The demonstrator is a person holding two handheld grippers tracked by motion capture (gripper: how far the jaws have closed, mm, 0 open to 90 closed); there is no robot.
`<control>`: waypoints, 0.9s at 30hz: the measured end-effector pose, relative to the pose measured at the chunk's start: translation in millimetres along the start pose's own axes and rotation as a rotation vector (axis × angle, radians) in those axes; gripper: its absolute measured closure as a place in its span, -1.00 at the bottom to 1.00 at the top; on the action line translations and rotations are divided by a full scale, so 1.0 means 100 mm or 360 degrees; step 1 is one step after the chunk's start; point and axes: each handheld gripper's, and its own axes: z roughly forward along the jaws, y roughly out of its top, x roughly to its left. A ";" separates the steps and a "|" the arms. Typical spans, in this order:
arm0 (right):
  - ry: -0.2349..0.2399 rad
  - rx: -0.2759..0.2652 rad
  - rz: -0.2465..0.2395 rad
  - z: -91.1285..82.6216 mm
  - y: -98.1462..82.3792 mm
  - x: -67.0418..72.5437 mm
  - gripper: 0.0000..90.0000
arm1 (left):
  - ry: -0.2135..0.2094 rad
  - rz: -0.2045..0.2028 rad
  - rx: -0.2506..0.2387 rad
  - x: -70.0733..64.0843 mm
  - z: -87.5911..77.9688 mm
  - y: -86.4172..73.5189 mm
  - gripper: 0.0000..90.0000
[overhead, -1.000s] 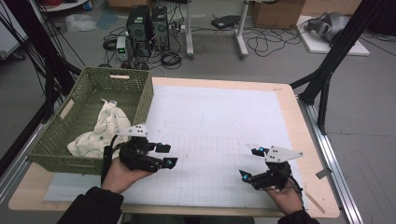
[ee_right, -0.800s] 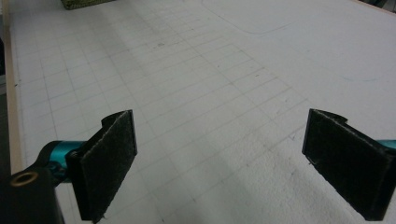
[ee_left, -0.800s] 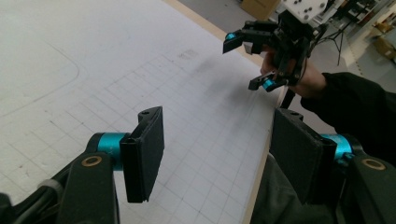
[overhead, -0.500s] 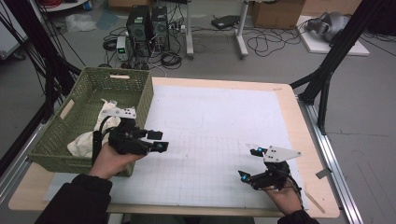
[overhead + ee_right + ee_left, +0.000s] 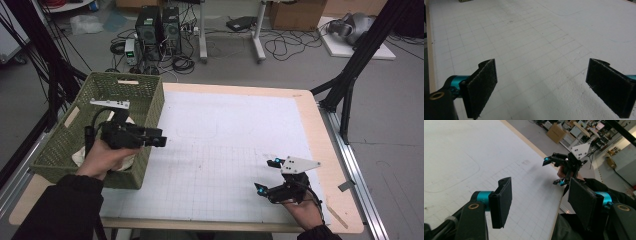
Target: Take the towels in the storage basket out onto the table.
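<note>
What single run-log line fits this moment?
left tool: open, empty, over basket edge | right tool: open, empty, above mat | cloth: in basket

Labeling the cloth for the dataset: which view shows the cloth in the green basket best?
The high view. It looks down into the green basket, where the pale cloth lies on the bottom, partly covered by the left hand and its tongs. The left gripper view and the right gripper view look across the white gridded mat instead.

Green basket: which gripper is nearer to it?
Left. The left gripper hovers at the green basket's near right edge; the right gripper is far across the white mat.
</note>
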 end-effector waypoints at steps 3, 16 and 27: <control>0.0001 -0.0001 0.0004 0.00 0.00 0.00 -0.80 | 0.0019 -0.0025 -0.0005 0.06 -0.11 0.05 -0.17; 0.0008 0.0013 0.0015 0.00 -0.01 0.00 -0.80 | 0.0209 -0.0107 -0.0053 0.34 -0.46 0.07 -0.16; 0.0011 0.0015 0.0014 0.01 -0.02 0.00 -0.80 | 0.0465 -0.0167 0.0024 0.64 -0.66 -0.01 -0.16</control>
